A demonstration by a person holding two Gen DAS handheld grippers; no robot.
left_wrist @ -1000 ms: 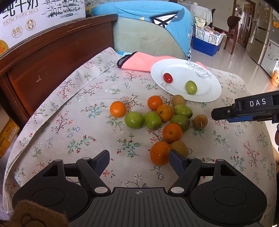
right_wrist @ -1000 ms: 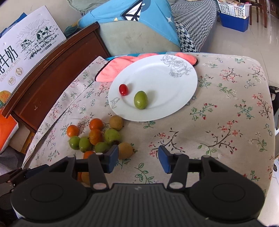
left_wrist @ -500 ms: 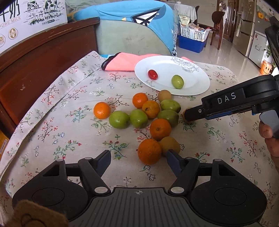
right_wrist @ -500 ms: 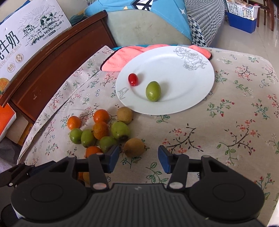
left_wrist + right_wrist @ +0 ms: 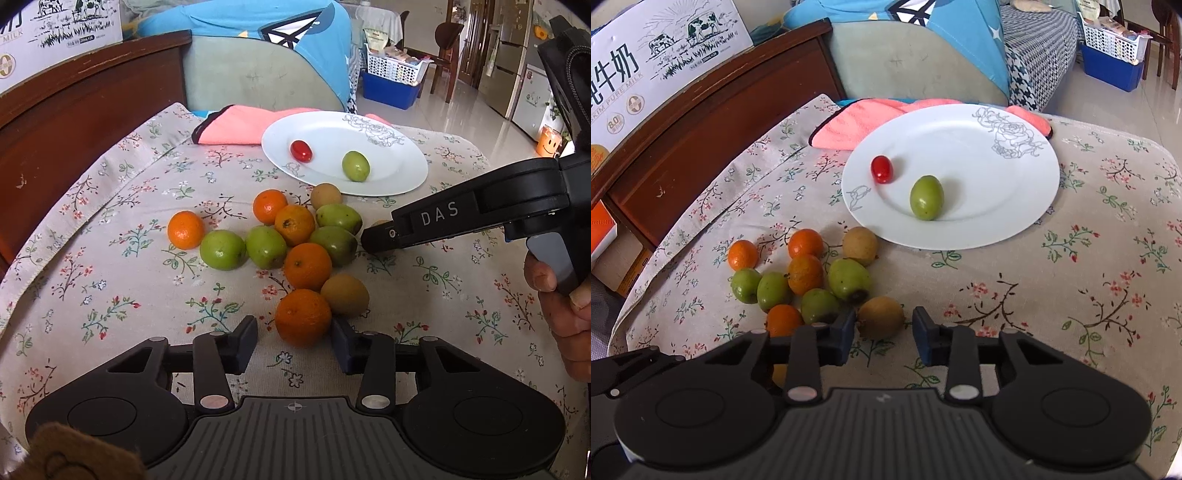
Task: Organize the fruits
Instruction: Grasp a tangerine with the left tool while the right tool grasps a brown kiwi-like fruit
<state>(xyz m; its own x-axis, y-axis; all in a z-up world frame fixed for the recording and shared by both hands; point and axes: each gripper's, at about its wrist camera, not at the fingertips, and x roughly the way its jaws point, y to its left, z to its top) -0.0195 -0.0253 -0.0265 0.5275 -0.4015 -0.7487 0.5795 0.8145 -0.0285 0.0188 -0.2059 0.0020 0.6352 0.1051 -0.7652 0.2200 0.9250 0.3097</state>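
A pile of oranges, green fruits and brown kiwis lies on the floral cloth. A white plate (image 5: 388,177) (image 5: 997,206) behind it holds a red cherry tomato (image 5: 300,150) (image 5: 881,169) and a green fruit (image 5: 355,166) (image 5: 926,197). My left gripper (image 5: 293,341) is open, its jaws on either side of the nearest orange (image 5: 303,316). My right gripper (image 5: 884,332) is open, its jaws around a brown kiwi (image 5: 881,316); it enters the left wrist view (image 5: 380,236) from the right.
A pink towel (image 5: 236,127) lies behind the plate. A dark wooden bed frame (image 5: 74,99) with a milk carton (image 5: 646,70) borders the left. A cushioned chair with a blue cloth (image 5: 258,66) stands behind. The cloth's edge drops off at right.
Both grippers moved forward toward the fruit pile. The left one's jaws now flank the nearest orange; the right one's jaws now flank the brown kiwi.
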